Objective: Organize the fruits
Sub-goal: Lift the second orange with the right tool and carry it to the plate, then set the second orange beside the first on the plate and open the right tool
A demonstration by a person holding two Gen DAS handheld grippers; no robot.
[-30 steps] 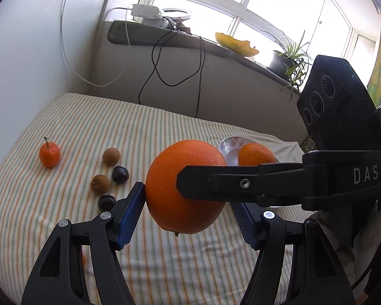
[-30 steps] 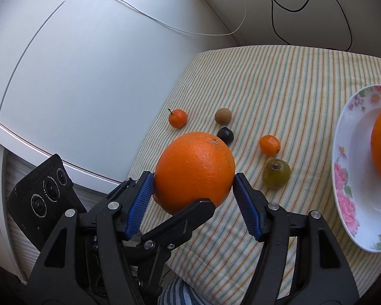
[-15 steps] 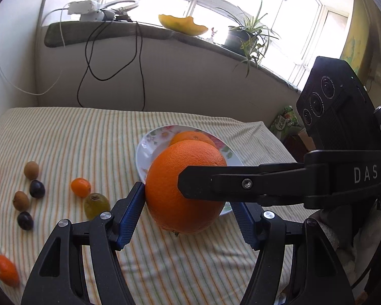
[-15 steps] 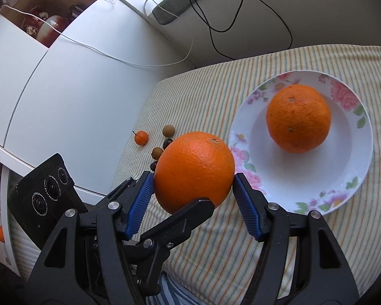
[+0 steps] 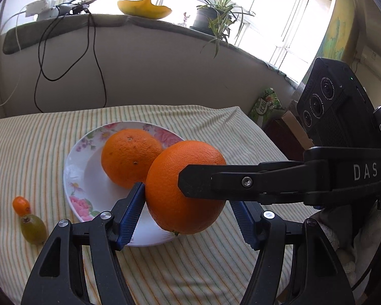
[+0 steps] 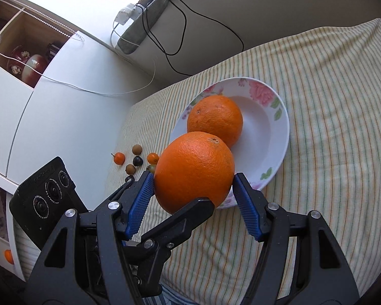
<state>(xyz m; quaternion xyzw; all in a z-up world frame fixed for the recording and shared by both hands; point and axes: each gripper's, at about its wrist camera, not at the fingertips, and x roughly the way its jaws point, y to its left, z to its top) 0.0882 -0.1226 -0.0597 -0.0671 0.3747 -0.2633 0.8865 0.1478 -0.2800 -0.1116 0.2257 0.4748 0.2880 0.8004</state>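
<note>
1. Counting the big fruit first, I get two: the held orange [image 6: 194,170], in the air over the near rim of the plate [image 6: 279,137], and a second orange [image 6: 214,118] sitting in that single flowered plate.
2. Left of the plate I count seven small fruits on the striped cloth [image 6: 330,127]: two small orange fruits [image 6: 119,158], two brown ones [image 6: 137,149], two dark ones [image 6: 137,161] and one green fruit [image 5: 33,230].
3. Around them I see a white cabinet [image 6: 63,101] to the left, and a window ledge with black cables [image 5: 94,58], one potted plant [image 5: 210,17] and one yellow dish-like thing [image 5: 143,6].
4. The held orange blocks the near part of the plate and the lower edge of the second orange. From these angles I cannot tell whether the two oranges touch.
5. The left claw [image 5: 190,208] is about half spread, with its left blue pad pressed on the held orange; its other pad is partly hidden behind the fruit.
6. The right claw [image 6: 194,193] is spread about the same, with a blue pad on each flank of that orange.
7. Both claws grip this one fruit crosswise, and each one's black finger crosses the other's view.
</note>
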